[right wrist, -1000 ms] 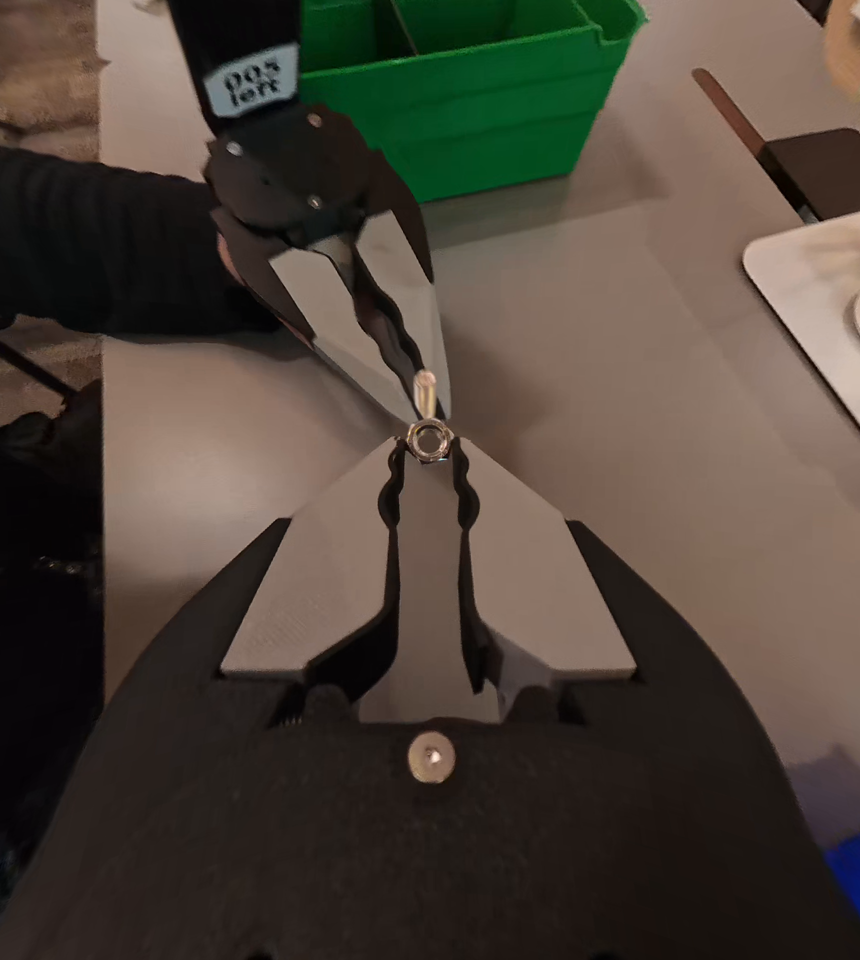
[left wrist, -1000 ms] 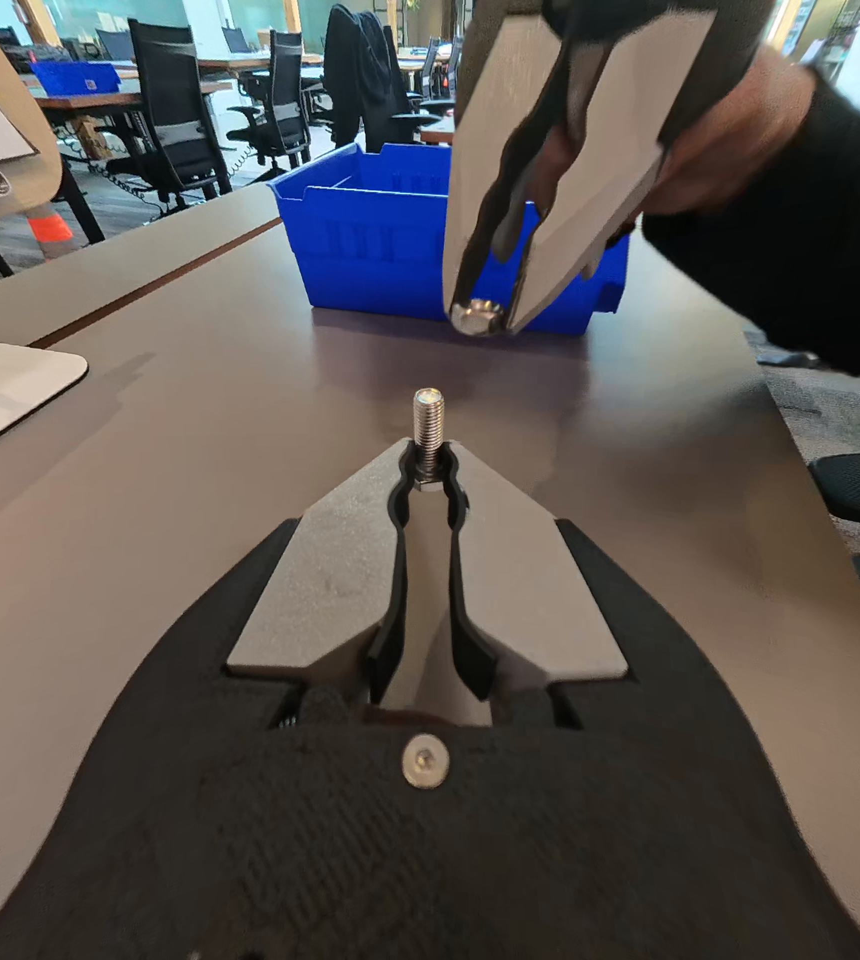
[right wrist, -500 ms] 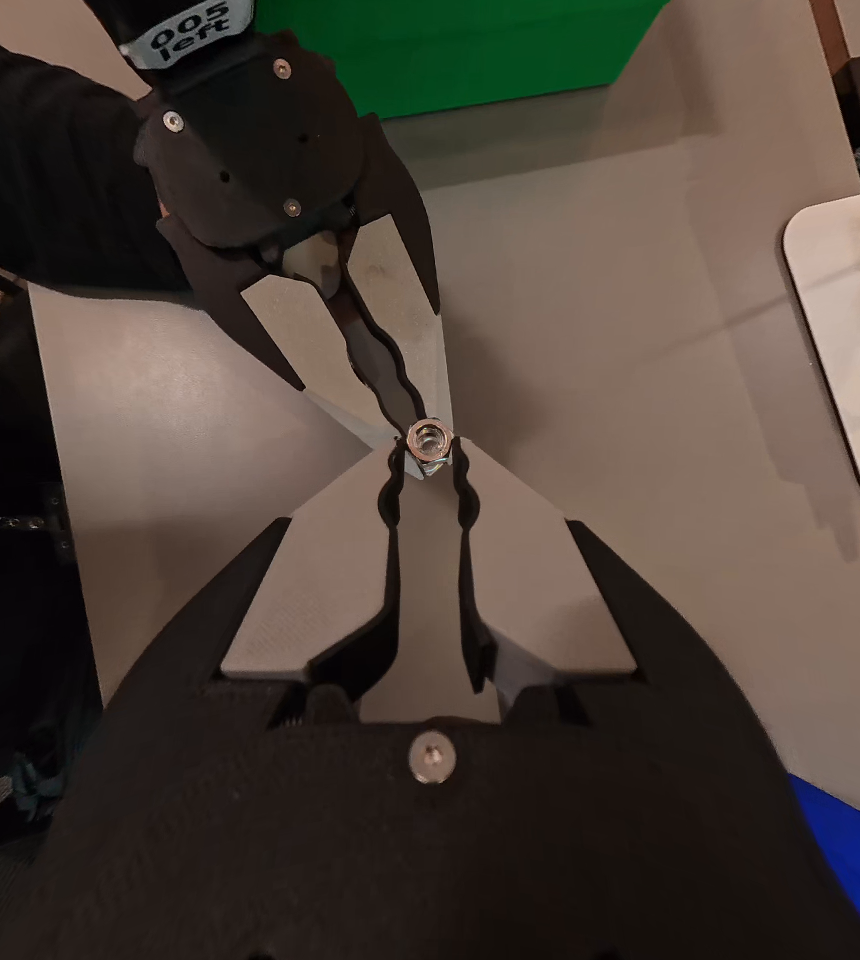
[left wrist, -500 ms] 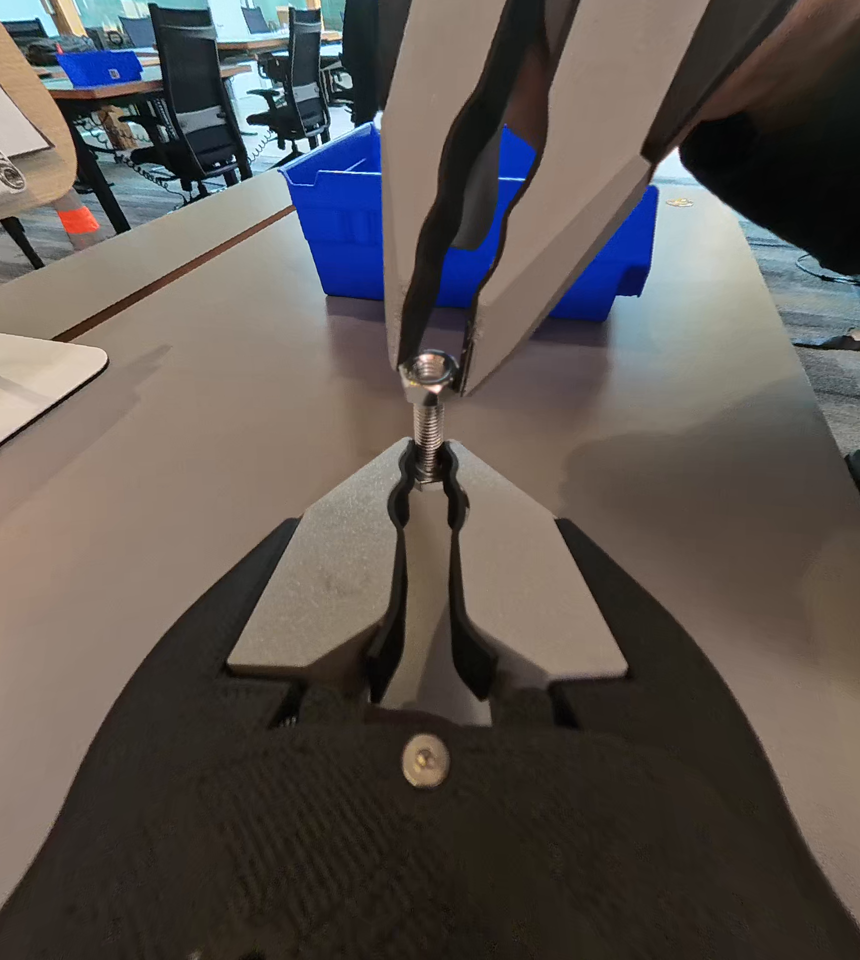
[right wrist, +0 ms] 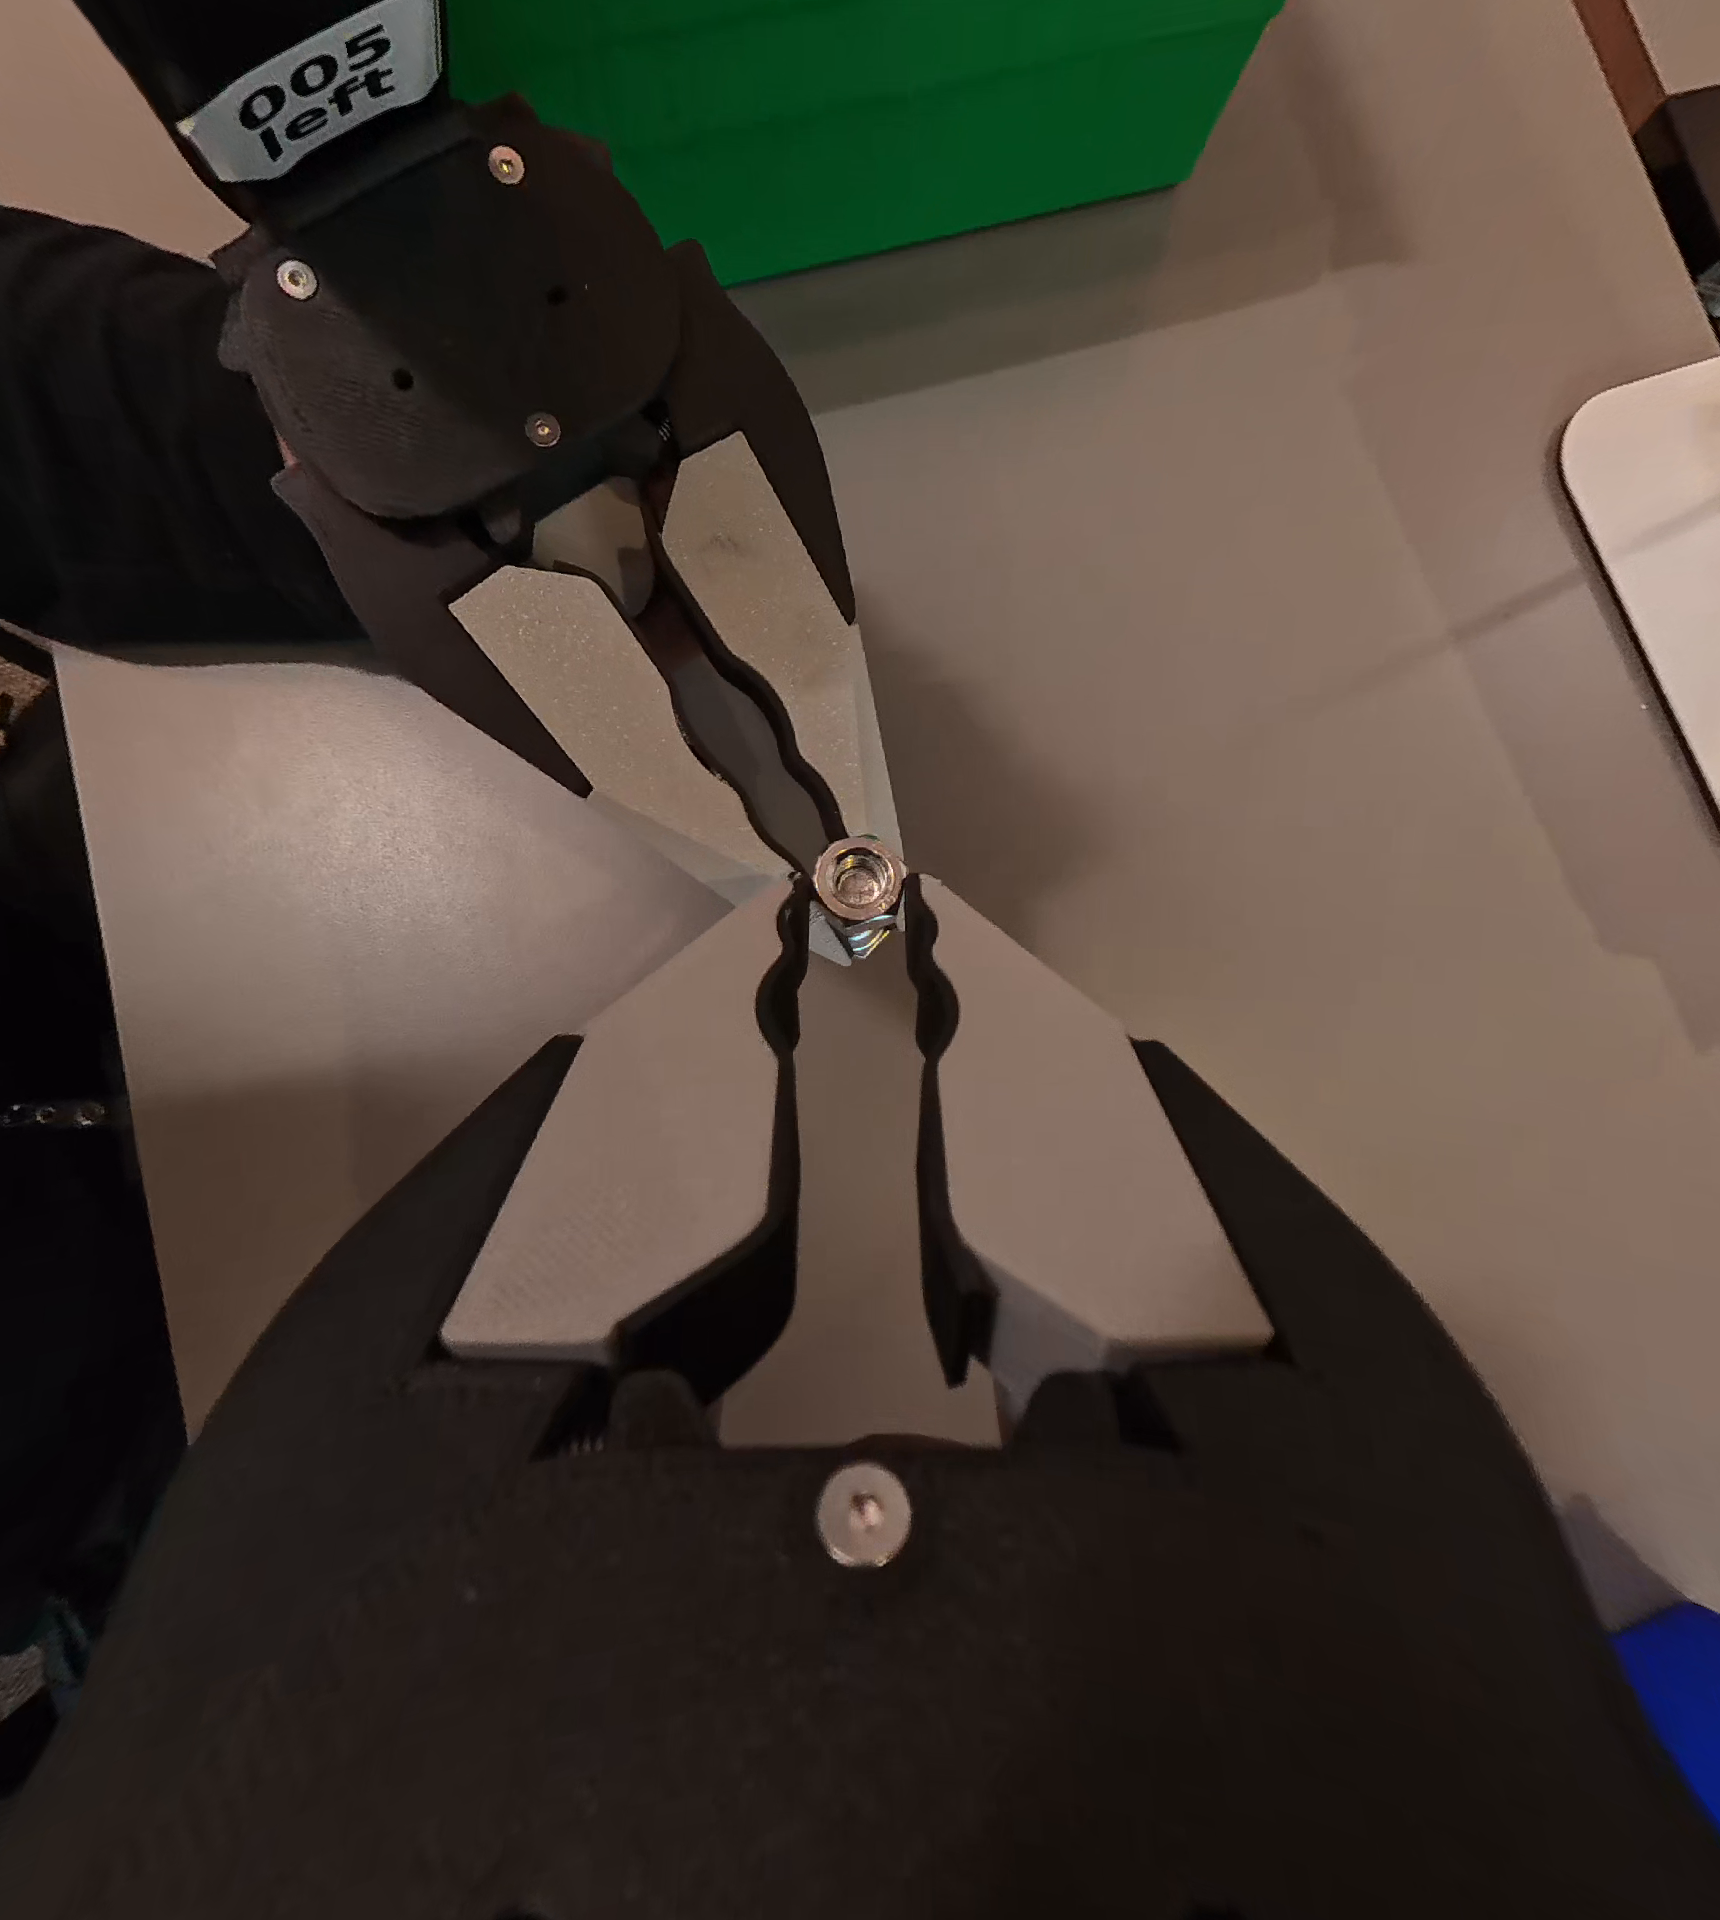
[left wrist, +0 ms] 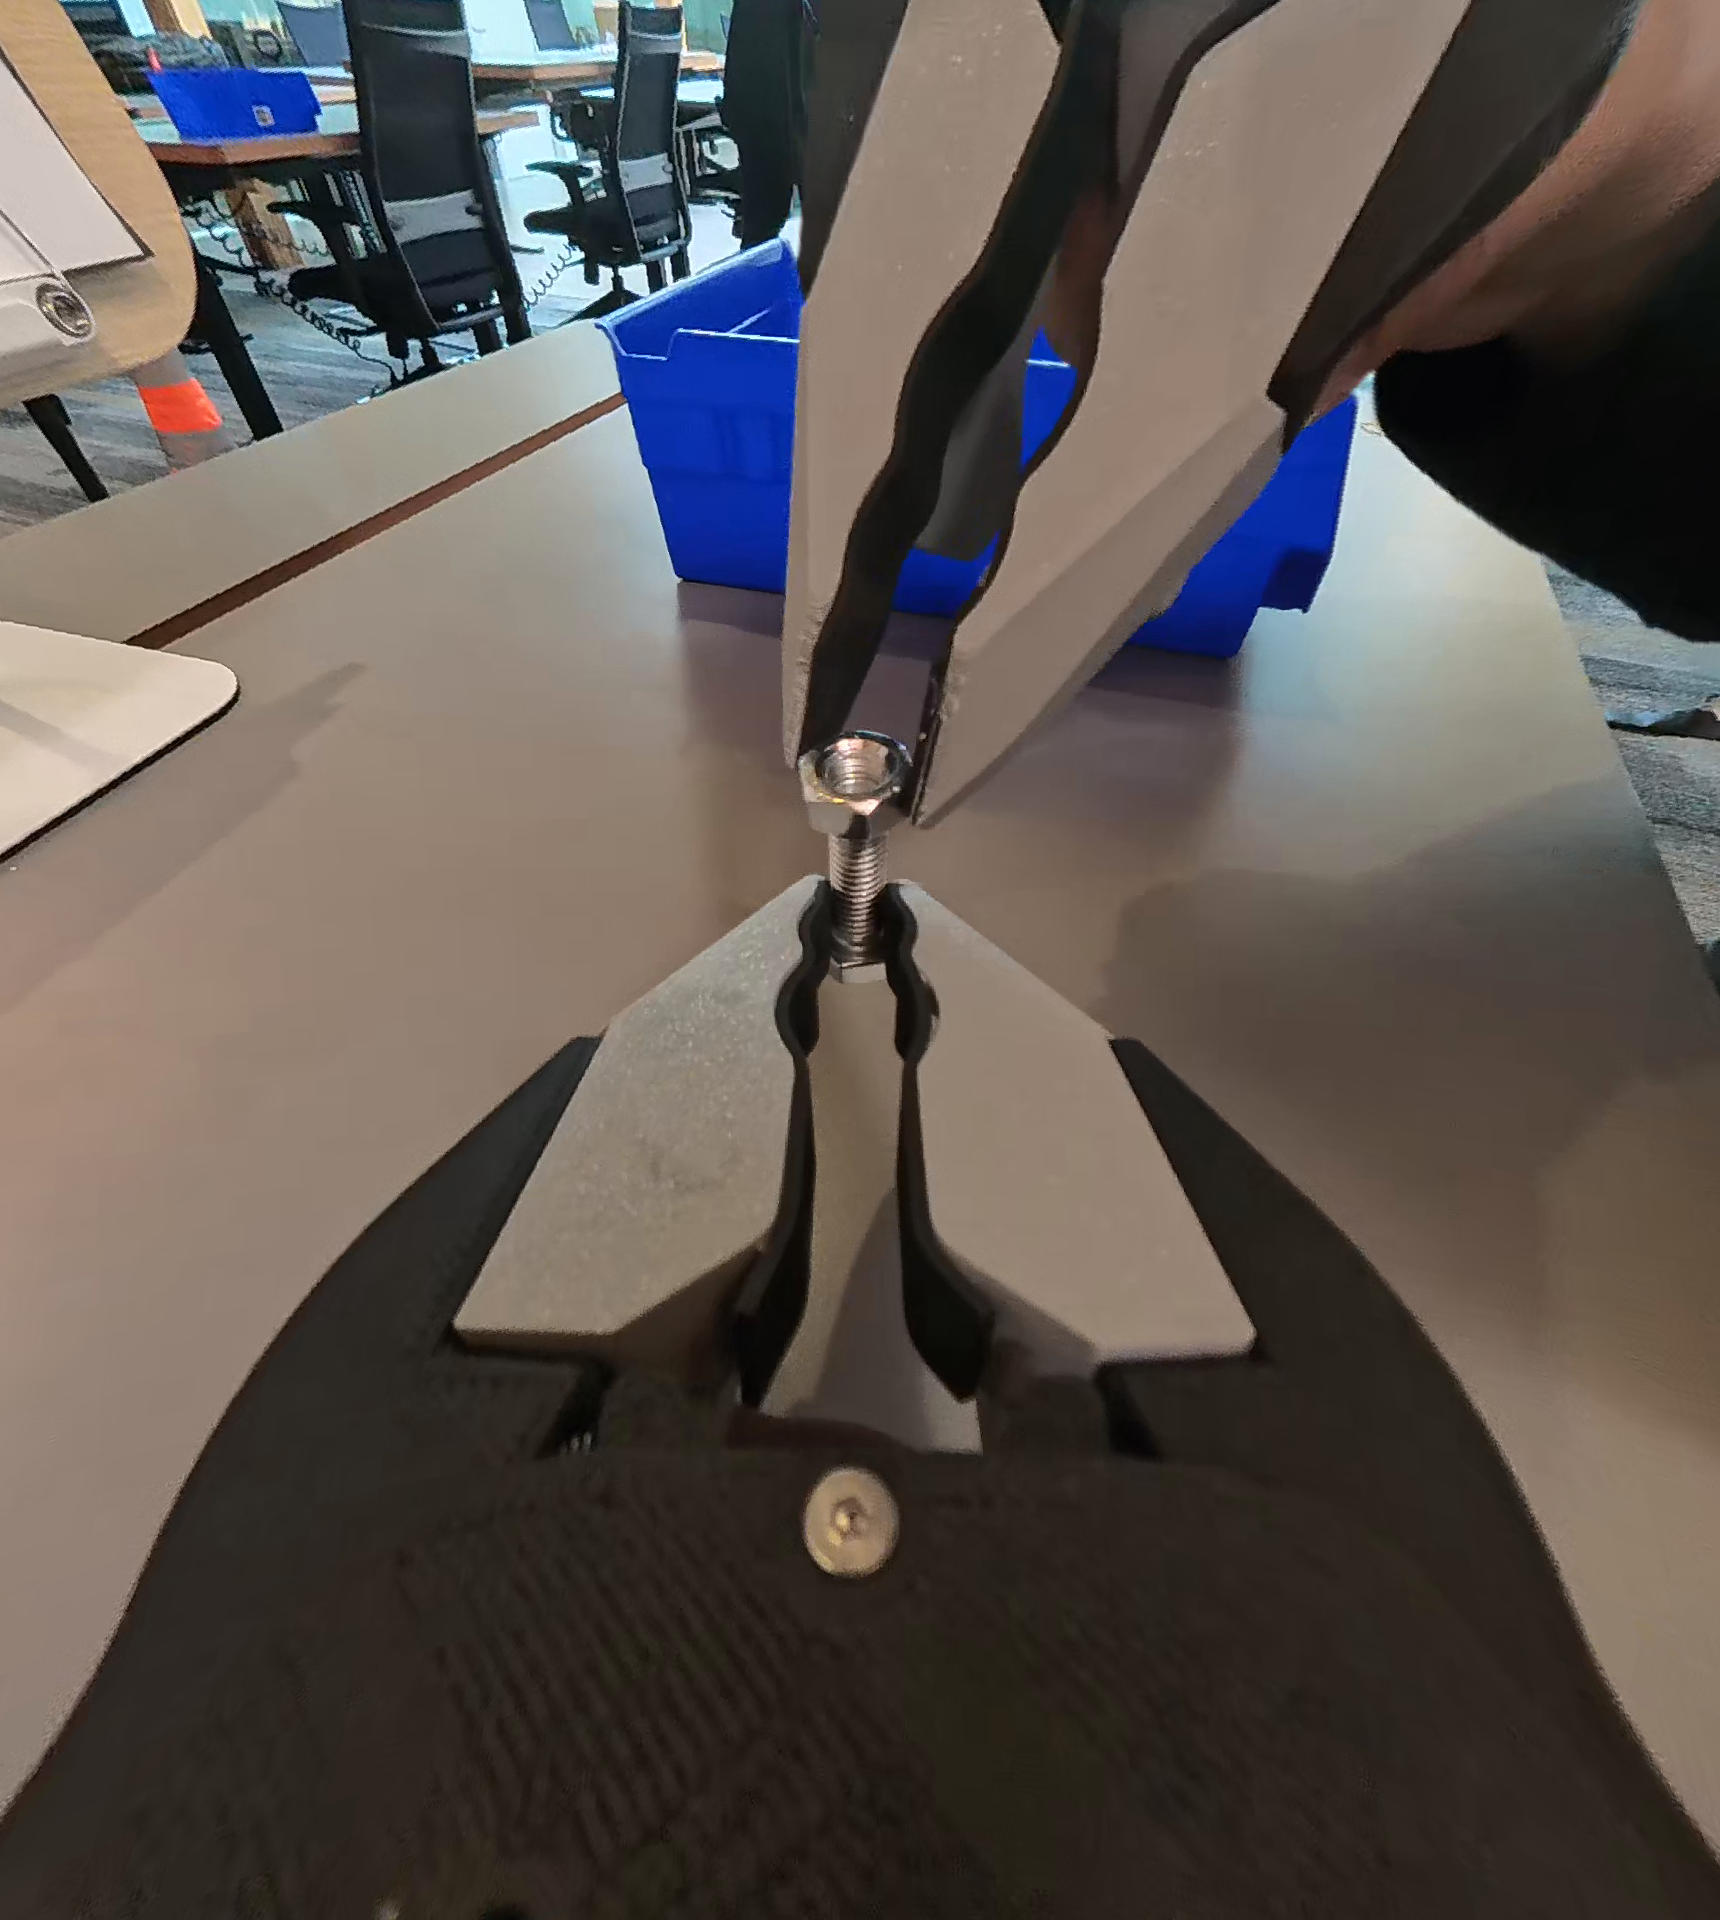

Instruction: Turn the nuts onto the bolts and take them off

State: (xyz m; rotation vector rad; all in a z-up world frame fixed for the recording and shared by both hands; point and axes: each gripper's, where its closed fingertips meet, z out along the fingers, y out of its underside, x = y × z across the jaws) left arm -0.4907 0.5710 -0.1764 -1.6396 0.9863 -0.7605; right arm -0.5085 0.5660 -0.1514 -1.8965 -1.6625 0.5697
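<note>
The bolt [left wrist: 853, 888] is clamped upright between the tips of the left gripper [left wrist: 856, 935], threaded end up, above the middle of the grey table [left wrist: 420, 831]. The nut [left wrist: 856, 781] is pinched between the tips of the right gripper [left wrist: 861, 774], which is angled down from above, and is seated on the top of the bolt. In the right wrist view the nut [right wrist: 856, 873] is seen from above at the tips of the right gripper [right wrist: 851, 914], with the bolt end visible in its hole. The left gripper [right wrist: 840, 847] is seen reaching in from the upper left, held by a hand in a black sleeve [right wrist: 56, 416]. A blue bin [left wrist: 710, 457] is placed toward the table's far edge in the left wrist view. A green bin [right wrist: 887, 125] is placed at the opposite end. A white base plate [left wrist: 35, 727] is set at the table's left edge.
</note>
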